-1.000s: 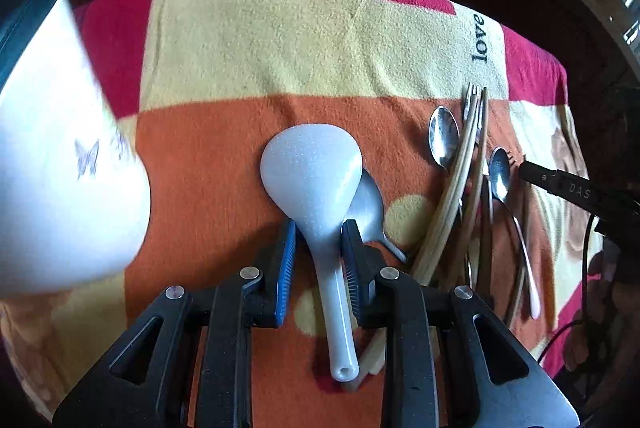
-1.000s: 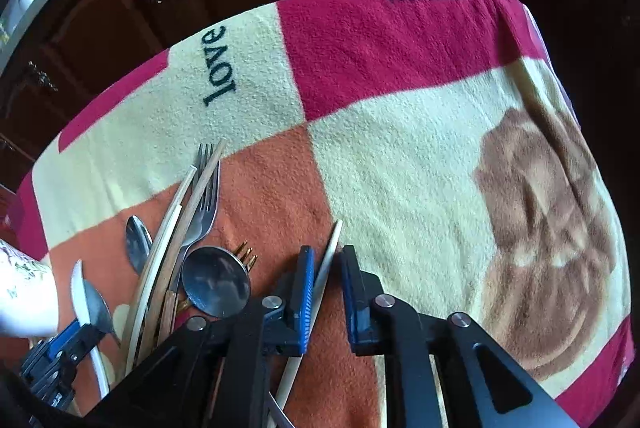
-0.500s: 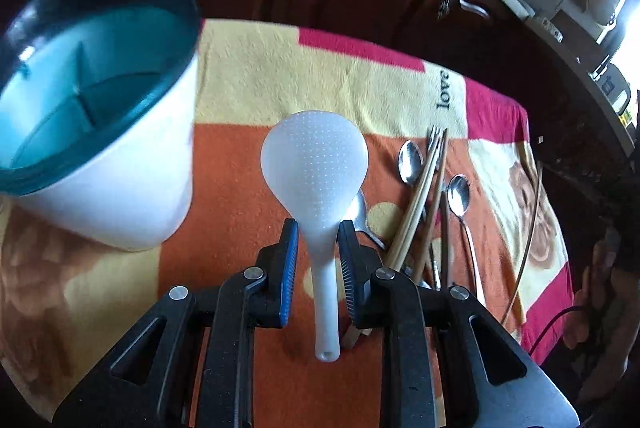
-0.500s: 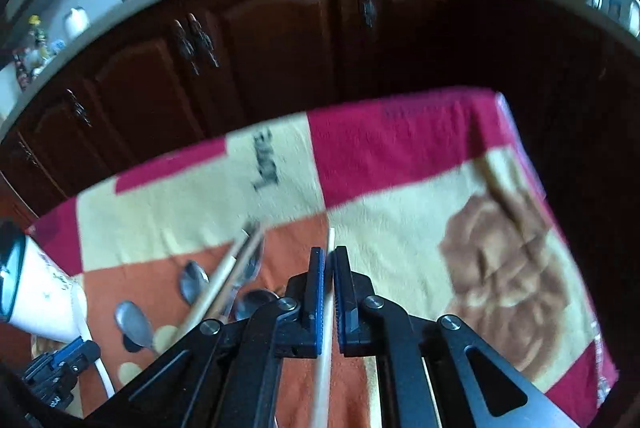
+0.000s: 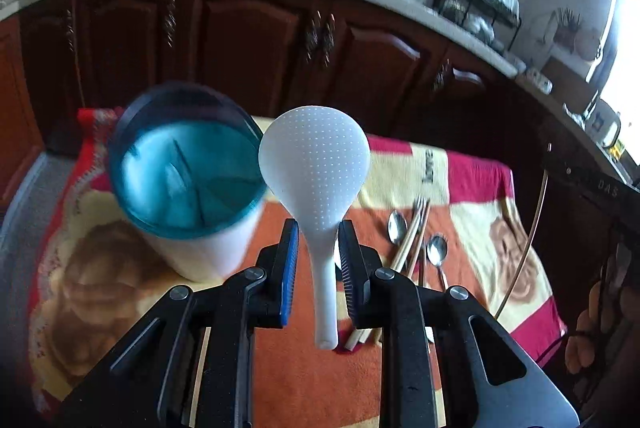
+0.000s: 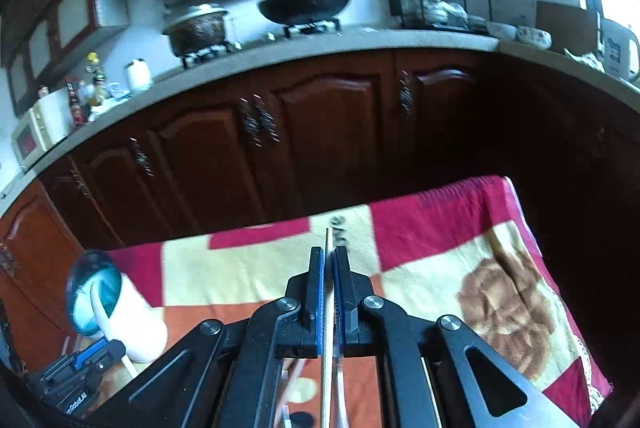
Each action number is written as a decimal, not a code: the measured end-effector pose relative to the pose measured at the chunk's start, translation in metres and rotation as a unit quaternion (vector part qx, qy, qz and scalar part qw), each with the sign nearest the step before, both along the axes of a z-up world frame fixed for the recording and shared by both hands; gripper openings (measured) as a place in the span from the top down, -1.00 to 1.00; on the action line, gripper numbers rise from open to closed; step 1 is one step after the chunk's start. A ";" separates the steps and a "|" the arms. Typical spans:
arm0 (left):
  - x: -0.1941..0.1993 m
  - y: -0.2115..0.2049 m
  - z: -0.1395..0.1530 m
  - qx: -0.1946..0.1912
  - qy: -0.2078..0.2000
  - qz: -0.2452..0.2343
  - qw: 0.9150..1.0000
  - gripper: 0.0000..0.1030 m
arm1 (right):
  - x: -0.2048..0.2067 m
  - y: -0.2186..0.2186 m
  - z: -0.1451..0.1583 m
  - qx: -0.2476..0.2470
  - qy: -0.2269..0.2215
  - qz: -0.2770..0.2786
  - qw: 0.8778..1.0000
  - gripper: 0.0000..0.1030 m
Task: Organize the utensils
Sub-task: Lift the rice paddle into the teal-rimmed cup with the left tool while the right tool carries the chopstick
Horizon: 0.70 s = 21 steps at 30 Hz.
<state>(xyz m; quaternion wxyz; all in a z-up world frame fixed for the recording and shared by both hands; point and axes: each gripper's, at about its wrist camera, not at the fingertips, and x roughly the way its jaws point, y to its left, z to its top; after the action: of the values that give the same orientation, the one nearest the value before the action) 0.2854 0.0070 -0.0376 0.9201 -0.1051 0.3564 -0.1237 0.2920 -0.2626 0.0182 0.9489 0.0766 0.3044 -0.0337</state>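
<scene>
Carrying step: left gripper (image 5: 314, 248) fingers pinch a white rice paddle (image 5: 315, 167), right gripper (image 6: 329, 268) fingers pinch probably a chopstick (image 6: 328, 240); next, lower both into the blue-rimmed utensil holder (image 5: 184, 171).

White dotted rice paddle (image 5: 314, 163); teal-rimmed white holder (image 5: 188, 163); red-orange-cream blanket (image 5: 472, 163).

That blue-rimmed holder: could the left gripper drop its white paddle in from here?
Probably yes. The left gripper holds the paddle lifted beside the holder, whose open mouth has nothing over it.
</scene>
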 end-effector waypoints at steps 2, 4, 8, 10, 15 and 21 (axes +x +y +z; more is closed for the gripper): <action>-0.003 0.008 0.011 0.004 -0.014 0.011 1.000 0.63 | -0.003 0.014 0.011 0.006 -0.009 0.015 1.000 0.92; -0.004 0.015 0.022 0.019 -0.025 0.026 0.999 0.63 | -0.003 0.025 0.016 0.013 -0.012 0.028 0.999 0.92; -0.006 0.029 0.036 0.037 -0.046 0.049 0.997 0.63 | -0.001 0.050 0.025 0.031 -0.018 0.056 0.998 0.93; -0.006 0.035 0.041 0.040 -0.052 0.059 0.996 0.63 | -0.001 0.061 0.030 0.037 -0.023 0.066 0.997 0.92; -0.005 0.053 0.046 0.044 -0.062 0.075 0.994 0.63 | 0.001 0.085 0.043 0.043 -0.041 0.091 0.994 0.93; 0.004 0.078 0.055 0.032 -0.077 0.093 0.992 0.63 | 0.014 0.118 0.061 0.062 -0.070 0.119 0.989 0.92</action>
<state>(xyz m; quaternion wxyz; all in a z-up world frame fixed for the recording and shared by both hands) 0.2899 0.0847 0.0175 0.9554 -0.0981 0.2766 -0.0337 0.3057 -0.1447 0.0788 0.9585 0.1006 0.2461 0.1033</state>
